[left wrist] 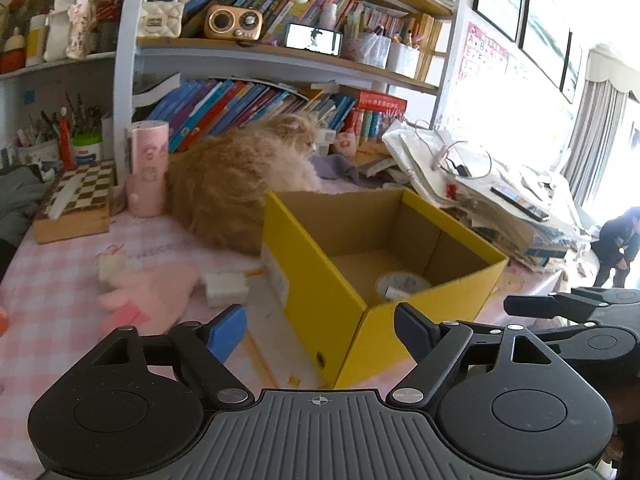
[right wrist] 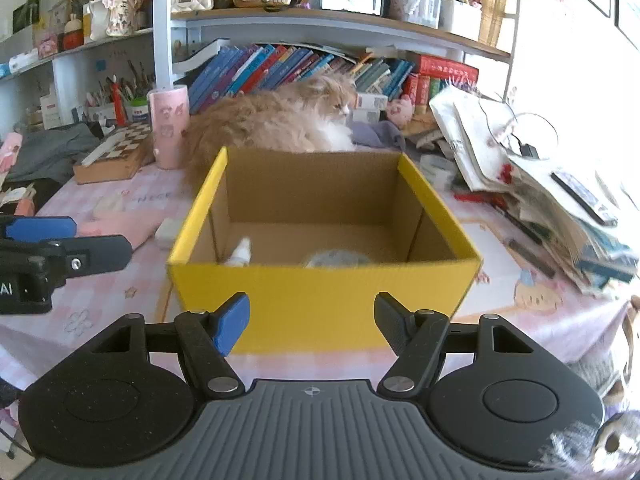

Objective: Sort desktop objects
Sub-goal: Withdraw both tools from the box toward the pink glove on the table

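Note:
A yellow cardboard box [right wrist: 320, 300] stands open-topped on the pink checked tablecloth [right wrist: 112, 292]. Inside it lie a small white bottle [right wrist: 241, 254] and a roll of tape [right wrist: 338, 259]; the tape roll [left wrist: 402, 286] also shows in the left wrist view. My right gripper [right wrist: 312, 320] hangs open and empty just before the box's front wall. My left gripper [left wrist: 320, 330] is open and empty at the box's [left wrist: 320, 292] near left corner. Left of the box lie a pink plush piece [left wrist: 148, 292], a white block [left wrist: 224, 286] and a small white lump [left wrist: 110, 266].
A fluffy orange cat [left wrist: 240, 180] lies right behind the box. A pink cylinder [left wrist: 148, 168] and a chessboard case [left wrist: 78, 200] stand at the back left. A sloping pile of papers and books [left wrist: 480, 196] fills the right side. Bookshelves [left wrist: 280, 52] rise behind. A person [left wrist: 616, 240] stands far right.

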`<state>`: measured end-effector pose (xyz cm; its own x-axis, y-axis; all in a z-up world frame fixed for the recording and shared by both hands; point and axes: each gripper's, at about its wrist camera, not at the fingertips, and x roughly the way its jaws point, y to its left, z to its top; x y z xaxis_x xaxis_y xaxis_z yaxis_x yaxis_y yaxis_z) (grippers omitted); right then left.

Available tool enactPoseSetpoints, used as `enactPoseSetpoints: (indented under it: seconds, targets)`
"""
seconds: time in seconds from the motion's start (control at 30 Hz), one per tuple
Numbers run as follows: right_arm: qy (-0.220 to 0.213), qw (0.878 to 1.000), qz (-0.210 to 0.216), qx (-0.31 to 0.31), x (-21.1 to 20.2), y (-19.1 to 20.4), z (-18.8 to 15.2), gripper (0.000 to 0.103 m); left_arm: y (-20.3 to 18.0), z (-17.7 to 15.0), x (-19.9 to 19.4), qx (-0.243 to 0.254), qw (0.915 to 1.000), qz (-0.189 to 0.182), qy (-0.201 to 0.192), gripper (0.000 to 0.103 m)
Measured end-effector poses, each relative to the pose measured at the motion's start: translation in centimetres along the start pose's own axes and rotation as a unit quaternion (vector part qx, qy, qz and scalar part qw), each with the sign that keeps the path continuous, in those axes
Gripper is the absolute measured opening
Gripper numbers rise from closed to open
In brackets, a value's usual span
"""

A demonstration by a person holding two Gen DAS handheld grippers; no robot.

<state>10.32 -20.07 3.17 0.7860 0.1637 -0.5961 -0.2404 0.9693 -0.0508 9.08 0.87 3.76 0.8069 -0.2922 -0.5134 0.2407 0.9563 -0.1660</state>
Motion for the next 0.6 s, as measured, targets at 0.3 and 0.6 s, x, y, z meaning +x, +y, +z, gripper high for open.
enactPoseSetpoints:
  seconds: [0.3, 0.6]
  targets:
    - [0.019, 1.0, -0.001, 0.01, -2.2, 4.3, -2.9, 0.068, 2.8, -2.1, -2.9, -0.006, 0.9999, 0.008, 0.013, 0.085]
    - [0.07, 0.995, 0.064, 0.025, -0.8, 7.8, -3.5, 0.068, 5.6, -4.6, -5.1, 0.005, 0.9954, 0.079, 0.053, 0.086]
